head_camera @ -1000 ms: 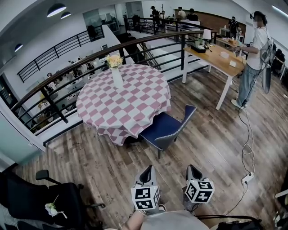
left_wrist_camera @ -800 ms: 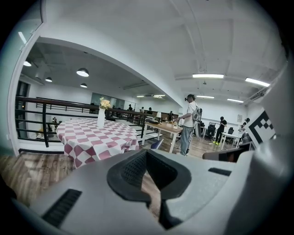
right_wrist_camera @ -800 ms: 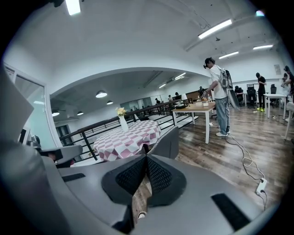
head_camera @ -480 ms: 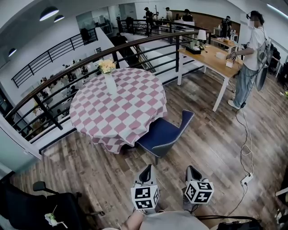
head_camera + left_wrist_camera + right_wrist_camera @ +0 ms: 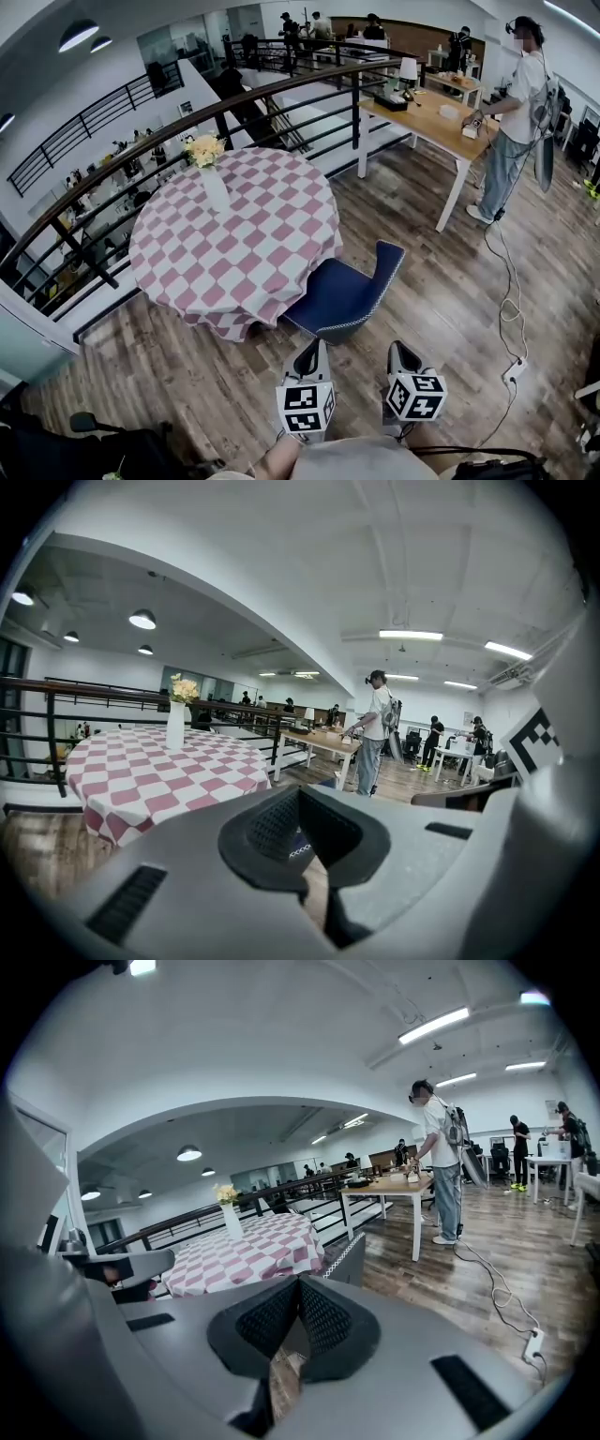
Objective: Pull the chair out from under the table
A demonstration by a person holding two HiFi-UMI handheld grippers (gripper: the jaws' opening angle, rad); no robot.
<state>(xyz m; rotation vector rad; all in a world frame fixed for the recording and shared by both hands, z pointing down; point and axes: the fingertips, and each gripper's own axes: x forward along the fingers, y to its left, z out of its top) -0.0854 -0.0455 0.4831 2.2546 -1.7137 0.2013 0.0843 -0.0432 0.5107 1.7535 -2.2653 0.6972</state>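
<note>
Facing the chair [image 5: 342, 295], both grippers closed and empty.
Left gripper [image 5: 314, 352] and right gripper [image 5: 398, 349] hang side by side, near the chair back but clear of it. Each pair of jaws meets at the tips with nothing between. Chair seat sits partly tucked under the round table [image 5: 234, 234], its back toward the grippers.

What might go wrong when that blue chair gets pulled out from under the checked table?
1. The tablecloth drapes down beside the chair; if it snags, the vase of flowers might tip.
2. The left hand-held gripper and right hand-held gripper are both shut and short of the chair; they must open to grip it.
3. A cable trails across the floor at the right, a possible trip hazard when stepping back.
</note>
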